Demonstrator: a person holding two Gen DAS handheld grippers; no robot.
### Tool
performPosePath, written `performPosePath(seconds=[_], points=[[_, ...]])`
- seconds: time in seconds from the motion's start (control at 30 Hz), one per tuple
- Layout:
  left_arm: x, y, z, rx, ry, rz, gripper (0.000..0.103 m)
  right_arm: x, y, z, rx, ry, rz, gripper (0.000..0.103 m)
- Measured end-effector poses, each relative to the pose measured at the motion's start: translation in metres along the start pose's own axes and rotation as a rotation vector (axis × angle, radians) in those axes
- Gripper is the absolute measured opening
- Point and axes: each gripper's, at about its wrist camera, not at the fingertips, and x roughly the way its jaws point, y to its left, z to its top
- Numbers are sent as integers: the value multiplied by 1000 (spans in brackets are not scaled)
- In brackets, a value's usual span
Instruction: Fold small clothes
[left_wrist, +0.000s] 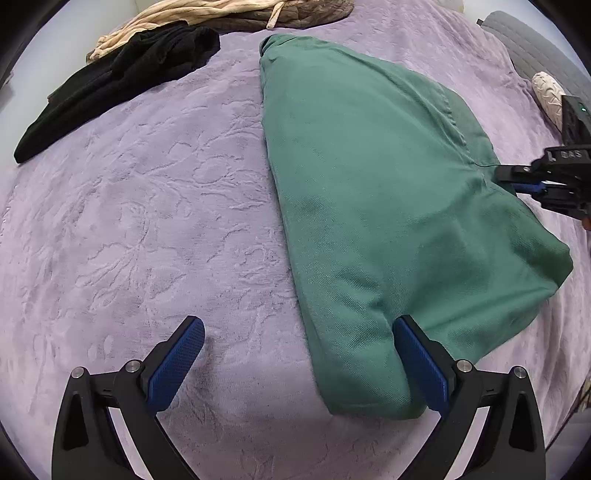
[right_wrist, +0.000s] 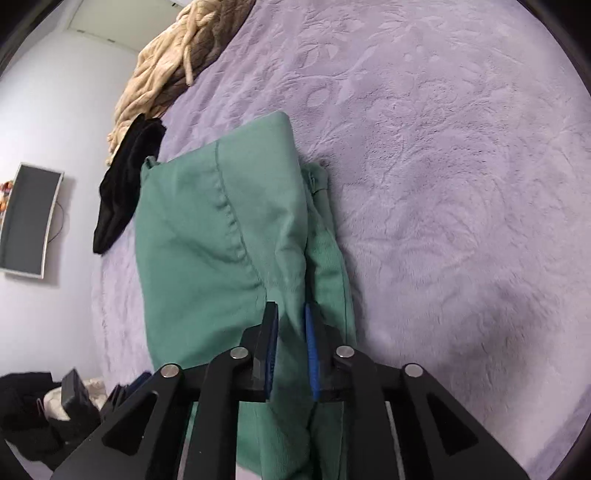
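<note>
A green garment (left_wrist: 369, 192) lies folded lengthwise on the lilac bedspread (left_wrist: 147, 221). My left gripper (left_wrist: 299, 328) stands wide open over the garment's near end. Its right pad (left_wrist: 421, 365) rests against the cloth and its left pad (left_wrist: 177, 365) is over bare bedspread. In the right wrist view the same garment (right_wrist: 207, 240) shows a seam and a folded-over edge. My right gripper (right_wrist: 290, 310) sits at that edge with its jaws a narrow gap apart. A ridge of green cloth lies loosely between them. From the left wrist view the right gripper (left_wrist: 508, 181) reaches in at the garment's right side.
A black garment (left_wrist: 110, 85) and a beige and brown heap (left_wrist: 207, 14) lie at the far side of the bed. A pale patterned object (left_wrist: 550, 92) sits at the right edge. A wall screen (right_wrist: 29, 221) and dark items on the floor (right_wrist: 44, 410) are beyond the bed.
</note>
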Motion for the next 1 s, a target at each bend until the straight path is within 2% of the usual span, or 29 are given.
performPosePath(seconds=[0.07,0.1,0.13,0.2,0.23,0.27,0.37,0.47,0.53,0.57,0.7,0.9,1.0], points=[[0,2,0,-1,6,-12,102,-22,10,-21,-54,1,0,72],[0,2,1,1,7,-14,102,-30,13,-31,-76,2,5,76],[0,2,0,4,8,-15,102,-34,17,-42,-103,19,3,76],[2,3,3,13,9,-21,102,-34,17,-57,-120,46,-41,67],[3,3,4,20,11,-26,102,-30,13,-64,-110,61,-73,41],[3,4,4,26,12,-29,102,-26,6,-69,-80,74,-79,23],[2,5,3,50,20,-43,102,-16,-36,-82,124,60,-10,19],[1,4,3,74,28,-45,103,-7,-75,-97,322,40,102,19],[-2,5,1,84,34,-40,103,-11,-83,-106,364,26,121,23],[-5,6,0,85,37,-39,103,-13,-81,-107,361,26,107,30],[-10,16,-3,55,55,-44,103,-26,-76,-116,334,24,67,38],[-17,29,-9,-4,86,-24,103,-44,-77,-133,371,4,61,51],[-22,29,-10,-5,99,6,103,-56,-71,-135,349,-23,37,61]])
